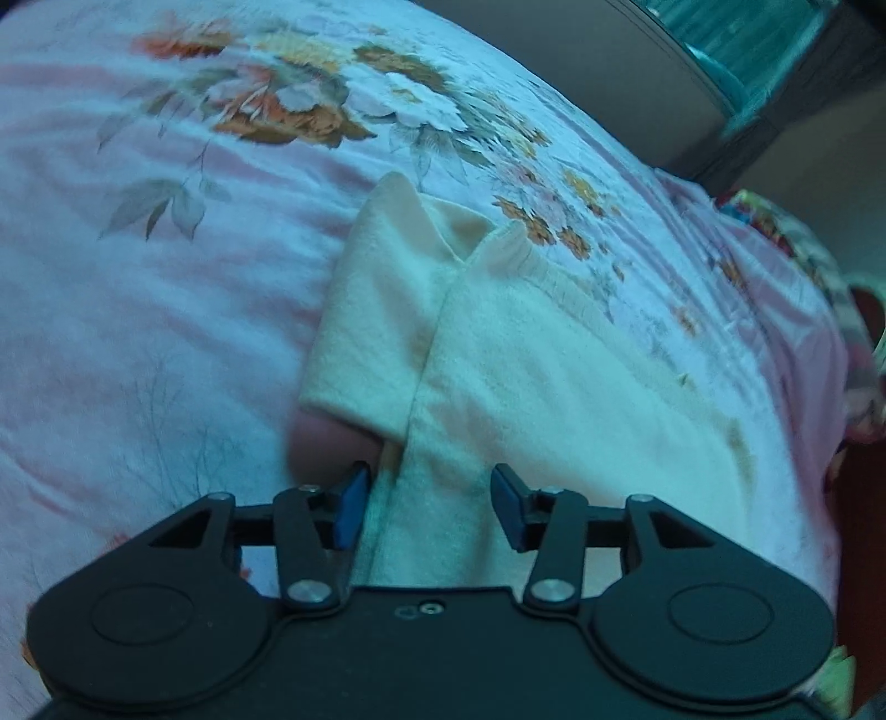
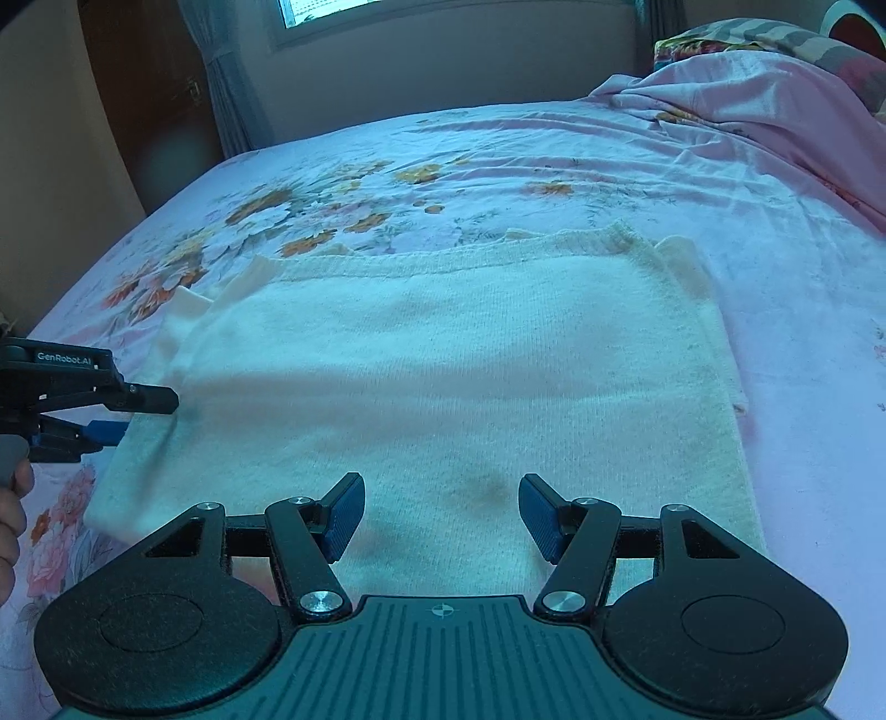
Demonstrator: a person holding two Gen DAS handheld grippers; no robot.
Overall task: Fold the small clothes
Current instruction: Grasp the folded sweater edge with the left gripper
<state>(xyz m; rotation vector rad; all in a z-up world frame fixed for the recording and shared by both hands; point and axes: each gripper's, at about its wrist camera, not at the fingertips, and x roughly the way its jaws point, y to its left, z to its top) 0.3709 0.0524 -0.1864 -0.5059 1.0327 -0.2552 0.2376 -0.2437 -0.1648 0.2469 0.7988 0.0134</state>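
Note:
A cream knitted sweater (image 2: 443,343) lies flat on the bed, ribbed hem at the far side, with a faint brown mark (image 2: 487,487) near me. My right gripper (image 2: 440,515) hovers open over its near part, with nothing between the blue pads. At the sweater's left edge sits my left gripper (image 2: 138,418), one finger above the cloth and one below. In the left wrist view the sweater (image 1: 554,376) runs between the jaws of the left gripper (image 1: 432,509); they stand apart and a small gap shows at the left pad. A sleeve (image 1: 376,310) lies folded beside the body.
The floral pink bedsheet (image 2: 554,166) spreads all around the sweater. A bunched pink blanket (image 2: 747,94) and pillows (image 2: 775,33) lie at the far right. A person's hand (image 2: 11,515) shows at the left edge. A wooden door (image 2: 149,83) stands beyond the bed.

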